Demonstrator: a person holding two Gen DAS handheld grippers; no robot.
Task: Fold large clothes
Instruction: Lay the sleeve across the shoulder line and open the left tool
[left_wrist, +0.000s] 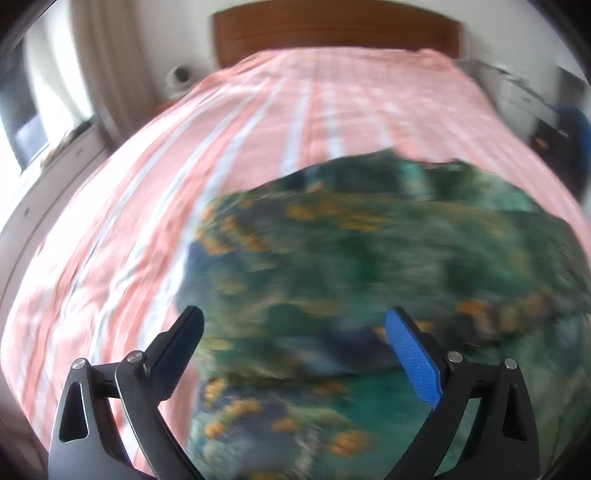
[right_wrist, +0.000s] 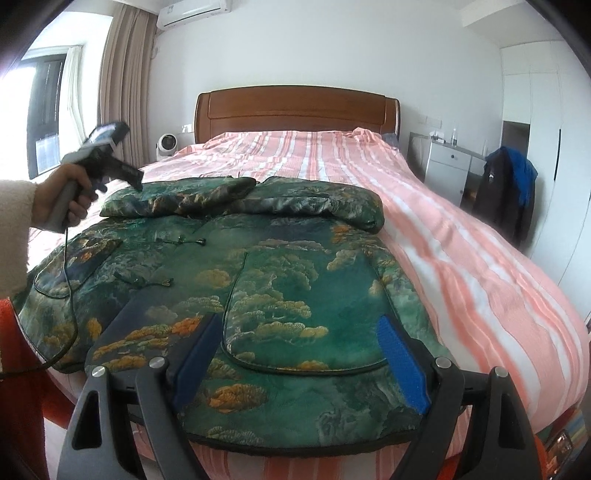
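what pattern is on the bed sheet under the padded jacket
Pink and white stripes on the bed sheet, under the green cloud-patterned padded jacket; clearest in the right wrist view.

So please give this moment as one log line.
stage: before fold | green jacket: flat on bed | left gripper: open, above it | right gripper: open, near hem

Left wrist view: jacket (left_wrist: 369, 277) motion-blurred.

Daylight is flooding in from the window (right_wrist: 44, 122) at left, blowing out its panes. Motion blur is smearing the whole left wrist view, including the green jacket (left_wrist: 369, 277). The right wrist view is staying sharp, with fisheye bending and dark vignetting at the edges.
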